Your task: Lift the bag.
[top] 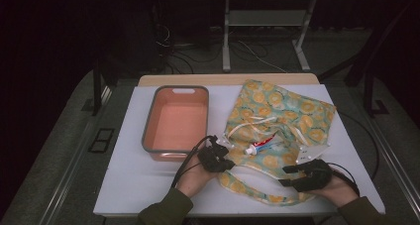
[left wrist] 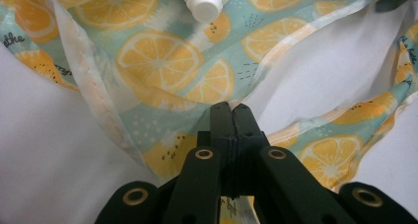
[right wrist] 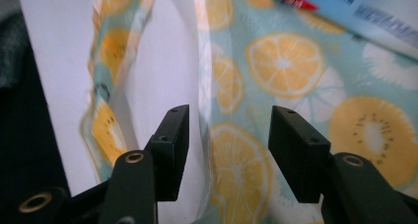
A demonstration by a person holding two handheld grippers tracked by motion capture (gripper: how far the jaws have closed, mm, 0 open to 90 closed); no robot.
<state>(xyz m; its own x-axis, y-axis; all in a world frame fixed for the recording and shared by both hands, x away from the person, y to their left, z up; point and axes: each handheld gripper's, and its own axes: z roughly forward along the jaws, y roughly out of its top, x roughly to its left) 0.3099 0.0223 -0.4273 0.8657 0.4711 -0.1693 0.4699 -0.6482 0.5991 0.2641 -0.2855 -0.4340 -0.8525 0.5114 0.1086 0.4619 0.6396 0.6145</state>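
Bag (top: pixel 277 111) thin printed cloth, pinched by left gripper (left wrist: pixel 230 116); toothpaste tube (top: pixel 265 145) atop

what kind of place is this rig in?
Likely a lab or studio, not a home: white work table on grey carpet, loose floor cables, metal stand legs behind, dark surroundings.

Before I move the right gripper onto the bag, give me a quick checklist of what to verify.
1. Left gripper shut on the fruit-print bag: ok, its jaws are together on the fabric edge.
2. Right gripper open: ok, a clear gap between its jaws.
3. Bag edge between the right jaws: ok, the clear trim runs through the gap, not pinched.
4. Toothpaste tube lying on the bag, cap toward the left gripper: ok.
5. Pink tray apart from the bag: ok.
6. Bag mouth open enough: cannot tell.
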